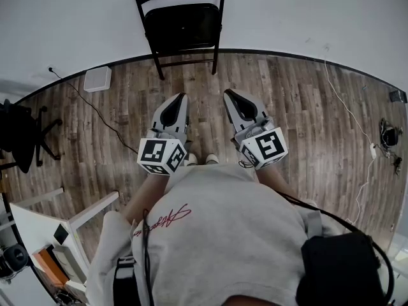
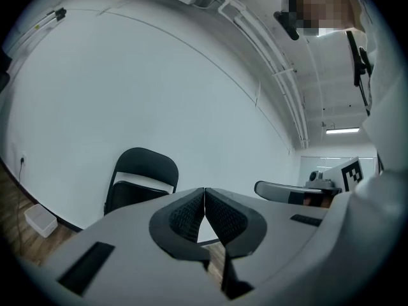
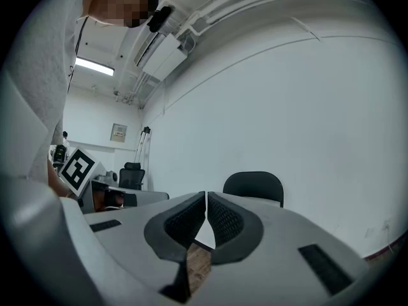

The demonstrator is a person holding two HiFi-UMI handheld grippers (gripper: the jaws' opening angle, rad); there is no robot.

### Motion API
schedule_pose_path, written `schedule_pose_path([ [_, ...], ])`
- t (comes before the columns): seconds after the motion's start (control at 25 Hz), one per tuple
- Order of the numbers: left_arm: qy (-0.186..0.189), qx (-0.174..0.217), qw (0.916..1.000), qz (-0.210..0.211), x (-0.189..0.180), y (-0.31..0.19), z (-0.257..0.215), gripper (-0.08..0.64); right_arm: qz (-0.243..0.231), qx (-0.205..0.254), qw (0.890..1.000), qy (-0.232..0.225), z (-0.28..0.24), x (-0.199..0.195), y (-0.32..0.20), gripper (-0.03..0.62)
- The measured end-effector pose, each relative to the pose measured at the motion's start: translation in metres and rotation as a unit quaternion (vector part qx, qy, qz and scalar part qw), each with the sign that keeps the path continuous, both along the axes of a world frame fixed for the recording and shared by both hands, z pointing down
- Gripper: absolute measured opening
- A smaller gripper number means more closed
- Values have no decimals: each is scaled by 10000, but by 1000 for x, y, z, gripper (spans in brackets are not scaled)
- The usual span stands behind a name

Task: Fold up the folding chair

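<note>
A black folding chair (image 1: 181, 24) stands unfolded against the white wall, straight ahead of me. It also shows as a chair (image 2: 140, 180) left of centre in the left gripper view and as a chair (image 3: 254, 188) right of centre in the right gripper view. My left gripper (image 1: 181, 97) and right gripper (image 1: 227, 93) are held side by side, level, pointing at the chair from well short of it. Both are shut with nothing between the jaws, tips touching.
A white box (image 1: 97, 79) sits on the wood floor by the wall at left, with a cable running from it. An office chair (image 1: 22, 132) stands at far left, a white desk (image 1: 44, 225) at lower left. Cables and plugs (image 1: 376, 148) lie at right.
</note>
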State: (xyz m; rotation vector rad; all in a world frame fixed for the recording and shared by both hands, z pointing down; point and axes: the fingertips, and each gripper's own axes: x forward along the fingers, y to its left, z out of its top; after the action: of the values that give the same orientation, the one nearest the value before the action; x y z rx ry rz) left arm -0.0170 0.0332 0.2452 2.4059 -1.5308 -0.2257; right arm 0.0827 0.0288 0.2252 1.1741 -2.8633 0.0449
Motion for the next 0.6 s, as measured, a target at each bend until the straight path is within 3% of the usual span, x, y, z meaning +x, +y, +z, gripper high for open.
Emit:
schedule_pose_path([
  [0.28, -63, 55, 10000, 3, 5, 5, -2, 17, 14, -36, 10000, -4, 3, 8, 7, 23],
  [0.6, 209, -142, 9997, -20, 7, 3, 2, 17, -4, -77, 10000, 28, 4, 12, 9, 23],
])
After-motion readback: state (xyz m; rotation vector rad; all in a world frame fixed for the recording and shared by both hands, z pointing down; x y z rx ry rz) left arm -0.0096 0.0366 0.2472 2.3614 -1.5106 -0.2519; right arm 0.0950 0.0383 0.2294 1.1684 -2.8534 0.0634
